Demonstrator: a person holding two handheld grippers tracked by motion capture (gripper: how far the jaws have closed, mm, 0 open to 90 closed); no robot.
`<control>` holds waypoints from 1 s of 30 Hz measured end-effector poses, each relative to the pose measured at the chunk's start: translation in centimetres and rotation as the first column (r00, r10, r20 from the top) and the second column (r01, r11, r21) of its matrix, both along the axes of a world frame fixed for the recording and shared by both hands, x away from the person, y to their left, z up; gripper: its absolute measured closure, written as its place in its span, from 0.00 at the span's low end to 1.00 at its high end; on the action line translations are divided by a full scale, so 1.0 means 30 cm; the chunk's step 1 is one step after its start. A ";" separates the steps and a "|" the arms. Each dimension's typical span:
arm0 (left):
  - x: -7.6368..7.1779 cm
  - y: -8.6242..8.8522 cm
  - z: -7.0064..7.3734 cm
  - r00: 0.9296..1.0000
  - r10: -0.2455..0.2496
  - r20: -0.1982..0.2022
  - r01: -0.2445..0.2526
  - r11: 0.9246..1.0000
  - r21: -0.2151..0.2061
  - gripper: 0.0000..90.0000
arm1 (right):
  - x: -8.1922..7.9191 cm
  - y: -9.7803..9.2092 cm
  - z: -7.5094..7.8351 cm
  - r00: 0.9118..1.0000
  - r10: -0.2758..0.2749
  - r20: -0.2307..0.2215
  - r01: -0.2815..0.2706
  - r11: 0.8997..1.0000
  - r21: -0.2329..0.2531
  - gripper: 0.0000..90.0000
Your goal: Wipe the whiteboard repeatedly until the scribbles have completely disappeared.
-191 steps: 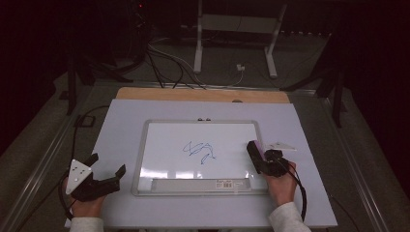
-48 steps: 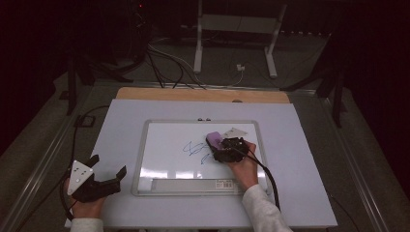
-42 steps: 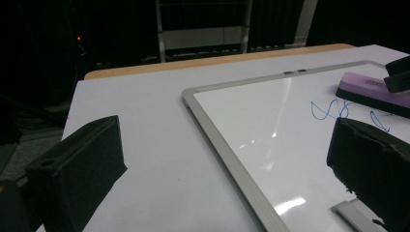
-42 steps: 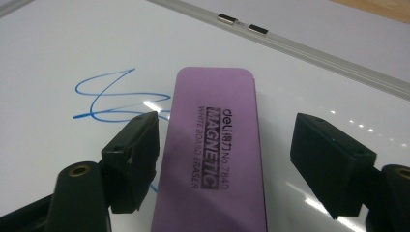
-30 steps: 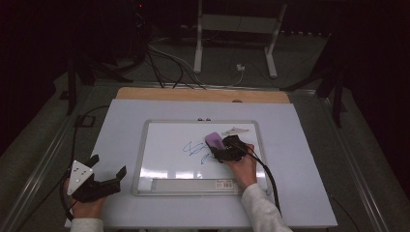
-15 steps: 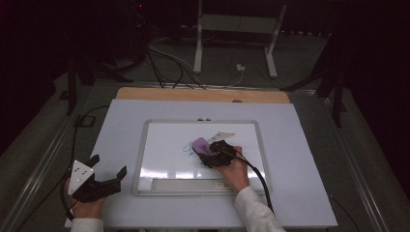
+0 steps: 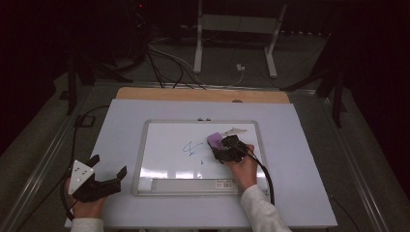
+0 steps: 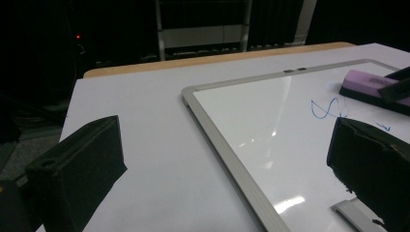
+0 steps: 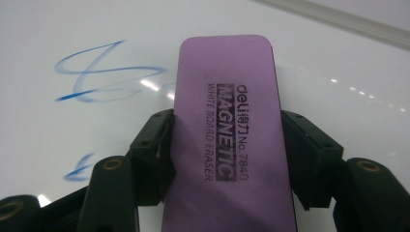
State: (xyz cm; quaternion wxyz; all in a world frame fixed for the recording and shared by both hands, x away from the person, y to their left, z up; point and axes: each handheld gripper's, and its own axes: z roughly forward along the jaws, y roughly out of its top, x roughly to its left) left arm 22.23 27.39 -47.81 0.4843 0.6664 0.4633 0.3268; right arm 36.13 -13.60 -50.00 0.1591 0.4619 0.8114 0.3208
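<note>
A purple whiteboard eraser lies flat on the whiteboard, and my right gripper is shut on its two long sides. What is left of a blue scribble sits just left of the eraser, with a small blue mark below it. My left gripper rests open on the table near the board's front left corner, nothing between its jaws. In the left gripper view the eraser shows at the far right on the board.
The whiteboard has a grey frame and a tray strip along its front edge. It lies on a white table with a wooden strip at the back. Cables and a stand are on the dark floor beyond.
My right gripper carried the eraser leftward over the scribble, then back to the right. Much of the blue scribble is wiped away. The left gripper has stayed put.
</note>
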 end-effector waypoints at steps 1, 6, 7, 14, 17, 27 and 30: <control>0.000 0.000 0.000 1.000 0.000 0.000 0.000 1.000 0.000 0.01 | -0.012 0.016 0.000 1.000 0.027 -0.001 -0.027 1.000 0.002 0.45; 0.000 0.001 0.000 1.000 0.000 -0.001 0.000 1.000 -0.002 0.01 | -0.076 0.092 0.000 0.988 0.153 -0.013 -0.153 0.988 0.022 0.45; -0.001 0.001 -0.001 1.000 0.000 0.000 0.000 1.000 -0.001 0.01 | -0.082 0.097 0.001 0.986 0.168 -0.015 -0.168 0.986 0.019 0.45; -0.002 0.005 0.000 1.000 0.004 0.002 -0.004 1.000 -0.005 0.01 | -0.044 0.046 0.008 0.997 0.076 0.002 -0.076 0.996 -0.037 0.45; -0.001 0.004 -0.001 1.000 0.003 0.002 -0.003 1.000 -0.005 0.01 | -0.012 0.000 0.008 1.000 -0.006 -0.003 0.006 0.999 -0.037 0.45; -0.001 0.002 -0.001 1.000 0.002 0.001 -0.002 1.000 -0.003 0.01 | -0.111 0.127 0.012 0.978 0.209 -0.011 -0.209 0.977 -0.032 0.45; -0.001 0.003 -0.001 1.000 0.002 0.002 -0.002 1.000 -0.004 0.01 | -0.110 0.131 0.015 0.973 0.232 -0.015 -0.232 0.972 -0.043 0.46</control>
